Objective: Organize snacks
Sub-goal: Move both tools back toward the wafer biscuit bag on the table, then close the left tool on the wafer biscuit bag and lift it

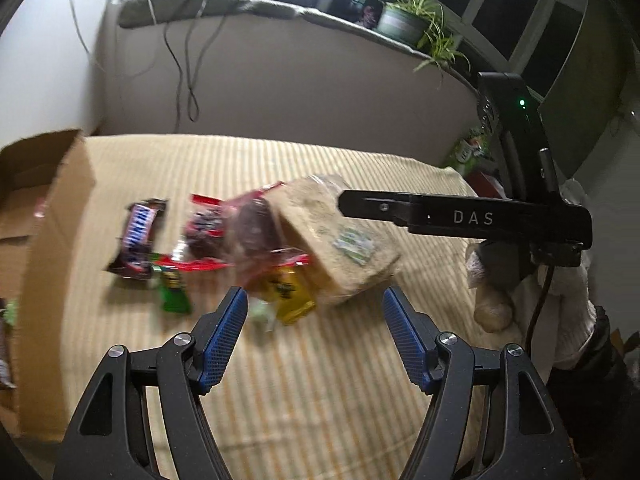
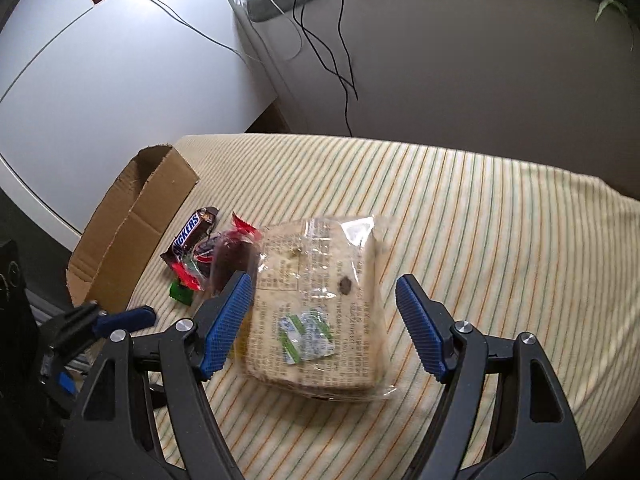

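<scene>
A pile of snacks lies on a striped cloth. A large clear-wrapped beige cracker pack [image 2: 320,300] lies between the open fingers of my right gripper [image 2: 324,312], untouched. Left of it are a Snickers bar [image 2: 192,236], a red-wrapped dark snack [image 2: 228,256] and a small green packet [image 2: 180,292]. In the left wrist view my left gripper [image 1: 314,316] is open and empty, just short of a yellow packet [image 1: 290,292]; the cracker pack [image 1: 340,236], Snickers bar [image 1: 138,236] and green packet [image 1: 174,294] lie beyond. The right gripper's black body [image 1: 464,216] hangs over the cracker pack.
An open cardboard box [image 2: 132,220] stands on the cloth left of the snacks and also shows at the left edge of the left wrist view [image 1: 44,240]. Cables hang down the wall behind [image 2: 340,48]. A potted plant [image 1: 404,20] sits on a ledge.
</scene>
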### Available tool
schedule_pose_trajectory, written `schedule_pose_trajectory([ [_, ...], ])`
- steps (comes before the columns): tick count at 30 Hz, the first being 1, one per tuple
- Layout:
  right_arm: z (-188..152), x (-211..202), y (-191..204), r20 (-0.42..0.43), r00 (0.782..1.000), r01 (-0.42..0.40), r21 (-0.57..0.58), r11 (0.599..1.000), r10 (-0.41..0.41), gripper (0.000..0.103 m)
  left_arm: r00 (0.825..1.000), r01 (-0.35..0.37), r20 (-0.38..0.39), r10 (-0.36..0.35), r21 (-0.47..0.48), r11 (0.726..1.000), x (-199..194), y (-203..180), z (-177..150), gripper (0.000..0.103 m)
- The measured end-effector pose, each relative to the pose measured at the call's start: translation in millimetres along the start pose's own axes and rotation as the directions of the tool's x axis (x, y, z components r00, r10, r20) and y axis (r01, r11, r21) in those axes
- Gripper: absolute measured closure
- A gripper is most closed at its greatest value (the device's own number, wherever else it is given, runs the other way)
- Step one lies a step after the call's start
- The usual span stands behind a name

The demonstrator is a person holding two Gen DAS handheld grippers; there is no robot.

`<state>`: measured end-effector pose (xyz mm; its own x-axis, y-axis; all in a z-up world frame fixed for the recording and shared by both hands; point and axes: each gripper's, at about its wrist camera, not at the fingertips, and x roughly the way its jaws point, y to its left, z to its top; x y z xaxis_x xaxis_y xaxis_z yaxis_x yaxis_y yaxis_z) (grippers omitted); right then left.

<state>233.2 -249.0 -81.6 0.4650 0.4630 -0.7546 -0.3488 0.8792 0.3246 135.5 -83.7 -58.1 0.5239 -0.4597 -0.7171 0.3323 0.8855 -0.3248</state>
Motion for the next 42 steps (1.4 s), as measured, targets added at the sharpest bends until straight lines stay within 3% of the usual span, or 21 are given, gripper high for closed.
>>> schedule_pose_trajectory([
  [9,-3.0,11.8,-11.5,-0.034,0.997,-0.066,0.031,0.997,0.067,0.026,0.996,0.059,-0.059,-0.062,-0.057,0.997,32.8,-2.4,10.4,0.035],
  [19,-7.1,21.3,-11.0,-0.060,0.992,-0.113,0.037,0.993,0.115,0.026,0.994,0.063,-0.084,-0.066,-0.047,0.997,58.8,-11.2,21.2,0.037],
  [23,-8.5,22.8,-9.0,-0.064,0.992,-0.107,0.029,0.994,0.108,0.035,0.993,0.072,-0.091,-0.076,-0.043,0.996,66.2,-10.9,22.9,0.045],
  [29,-10.2,19.8,-11.2,-0.059,0.993,-0.097,0.042,0.994,0.099,0.050,0.994,0.064,-0.082,-0.067,-0.028,0.998,66.9,-15.0,25.1,0.047],
  [42,-15.2,-12.2,2.8,-0.006,0.998,-0.066,0.015,0.998,0.066,0.053,0.997,0.080,-0.014,-0.080,0.006,0.997,35.8,-25.7,27.1,0.047],
])
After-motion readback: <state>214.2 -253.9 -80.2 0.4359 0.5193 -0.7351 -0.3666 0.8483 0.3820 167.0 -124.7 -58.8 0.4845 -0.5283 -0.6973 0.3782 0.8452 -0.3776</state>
